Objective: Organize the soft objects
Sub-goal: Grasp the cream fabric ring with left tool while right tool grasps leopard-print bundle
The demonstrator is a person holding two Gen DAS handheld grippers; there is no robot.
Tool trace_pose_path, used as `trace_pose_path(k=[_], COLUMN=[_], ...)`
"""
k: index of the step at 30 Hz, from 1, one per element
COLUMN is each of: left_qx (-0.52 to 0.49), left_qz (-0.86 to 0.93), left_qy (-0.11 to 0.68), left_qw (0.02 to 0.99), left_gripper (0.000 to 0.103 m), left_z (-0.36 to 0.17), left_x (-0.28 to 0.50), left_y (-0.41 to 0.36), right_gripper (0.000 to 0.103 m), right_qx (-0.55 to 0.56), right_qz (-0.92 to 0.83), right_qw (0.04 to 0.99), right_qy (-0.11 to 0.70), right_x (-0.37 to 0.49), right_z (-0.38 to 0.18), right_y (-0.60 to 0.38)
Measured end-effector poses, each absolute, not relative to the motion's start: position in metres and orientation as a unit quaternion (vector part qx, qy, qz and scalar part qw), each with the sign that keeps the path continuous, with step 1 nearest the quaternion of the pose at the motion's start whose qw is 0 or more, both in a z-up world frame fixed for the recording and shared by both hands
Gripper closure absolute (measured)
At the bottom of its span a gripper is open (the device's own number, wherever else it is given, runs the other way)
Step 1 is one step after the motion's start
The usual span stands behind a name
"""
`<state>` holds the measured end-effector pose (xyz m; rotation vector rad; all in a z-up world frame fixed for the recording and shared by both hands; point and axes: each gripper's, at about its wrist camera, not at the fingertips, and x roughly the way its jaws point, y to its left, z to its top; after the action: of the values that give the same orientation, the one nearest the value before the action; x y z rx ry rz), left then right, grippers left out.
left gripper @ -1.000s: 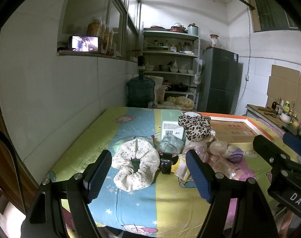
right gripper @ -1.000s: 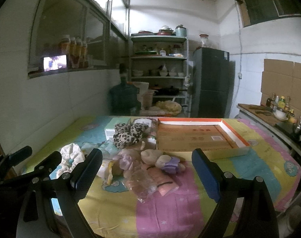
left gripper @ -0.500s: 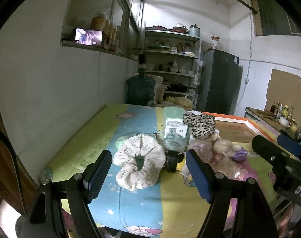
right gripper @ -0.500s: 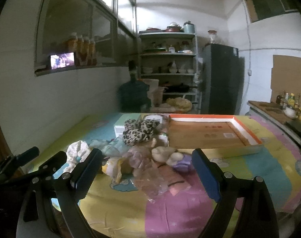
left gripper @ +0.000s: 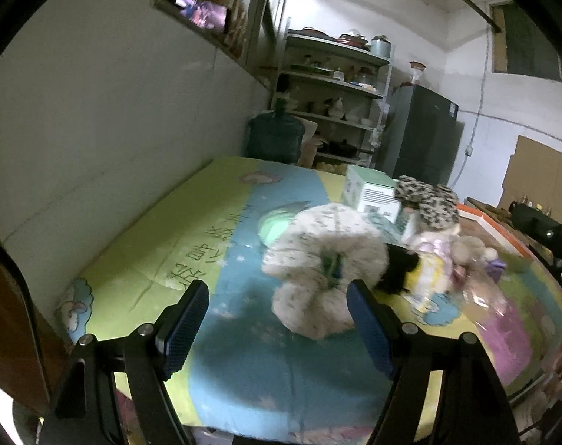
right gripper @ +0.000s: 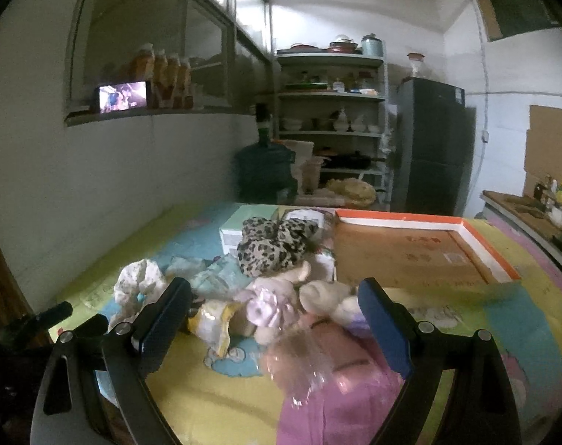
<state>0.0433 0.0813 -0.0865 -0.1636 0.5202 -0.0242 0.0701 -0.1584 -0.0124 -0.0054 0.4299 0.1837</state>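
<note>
A cream floral scrunchie (left gripper: 318,256) lies on the colourful sheet (left gripper: 214,244), just ahead of my left gripper (left gripper: 277,309). That gripper is open, its blue pads wide apart, and the scrunchie's near edge sits by the right pad without being pressed. Behind it are a leopard-print scrunchie (left gripper: 427,200) and a beige plush toy (left gripper: 470,248). My right gripper (right gripper: 271,296) is open, low in front of the pile: leopard scrunchie (right gripper: 273,244), pink plush doll (right gripper: 270,304), beige plush (right gripper: 325,294), crinkled clear bag (right gripper: 310,356). The cream scrunchie (right gripper: 136,282) shows at the left there.
A shallow cardboard tray with an orange rim (right gripper: 481,244) lies at the back right of the sheet. A green-and-white box (right gripper: 236,230) stands behind the pile. The white wall (left gripper: 114,129) runs along the left side. A water jug (right gripper: 264,174), shelves and a dark fridge (right gripper: 433,148) stand beyond.
My left gripper has dropped and moved in toward the cream scrunchie, which now looms larger and right of centre. My right gripper has moved closer to the pile.
</note>
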Motion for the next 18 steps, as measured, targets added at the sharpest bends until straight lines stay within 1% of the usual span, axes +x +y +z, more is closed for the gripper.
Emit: trace_pose_path(k=[3, 5, 8, 9, 10, 11, 13, 14, 16, 17, 18], left_qx=[-0.089, -0.095, -0.102, -0.106, -0.111, -0.108, -0.099, -0.098, -0.099, -0.1, -0.101], left_qz=[-0.025, -0.037, -0.043, -0.045, -0.05, -0.049, -0.058, -0.057, -0.056, -0.055, -0.054], left_qy=[0.266, 0.277, 0.294, 0.3, 0.309, 0.307, 0.311, 0.309, 0.31, 0.309, 0.307], left_qw=[0.96, 0.955, 0.949, 0.947, 0.943, 0.944, 0.944, 0.944, 0.944, 0.944, 0.945], left_gripper=[0.029, 0.031, 0.039, 0.045, 0.05, 0.052, 0.071, 0.073, 0.084, 0.085, 0.087], left_z=[-0.091, -0.097, -0.104, -0.107, -0.11, -0.111, -0.112, -0.112, -0.113, -0.113, -0.113], left_x=[0.056, 0.068, 0.08, 0.085, 0.09, 0.092, 0.097, 0.098, 0.1, 0.099, 0.099], left_y=[0.083, 0.081, 0.08, 0.08, 0.079, 0.079, 0.076, 0.076, 0.077, 0.077, 0.078], right_gripper=[0.011, 0.011, 0.013, 0.015, 0.018, 0.02, 0.029, 0.03, 0.039, 0.042, 0.052], right_qx=[-0.012, -0.019, -0.021, -0.021, -0.02, -0.019, -0.013, -0.011, -0.007, -0.006, -0.007], right_qz=[0.103, 0.113, 0.123, 0.123, 0.121, 0.12, 0.122, 0.123, 0.125, 0.125, 0.125], right_qw=[0.972, 0.969, 0.965, 0.965, 0.964, 0.964, 0.961, 0.958, 0.953, 0.951, 0.949], right_qy=[0.212, 0.218, 0.23, 0.232, 0.235, 0.238, 0.249, 0.257, 0.277, 0.283, 0.289], right_x=[0.086, 0.096, 0.114, 0.12, 0.125, 0.131, 0.142, 0.149, 0.164, 0.169, 0.173], right_z=[-0.013, -0.014, -0.017, -0.018, -0.019, -0.02, -0.022, -0.025, -0.03, -0.032, -0.035], right_y=[-0.154, -0.151, -0.149, -0.148, -0.149, -0.149, -0.151, -0.152, -0.153, -0.152, -0.152])
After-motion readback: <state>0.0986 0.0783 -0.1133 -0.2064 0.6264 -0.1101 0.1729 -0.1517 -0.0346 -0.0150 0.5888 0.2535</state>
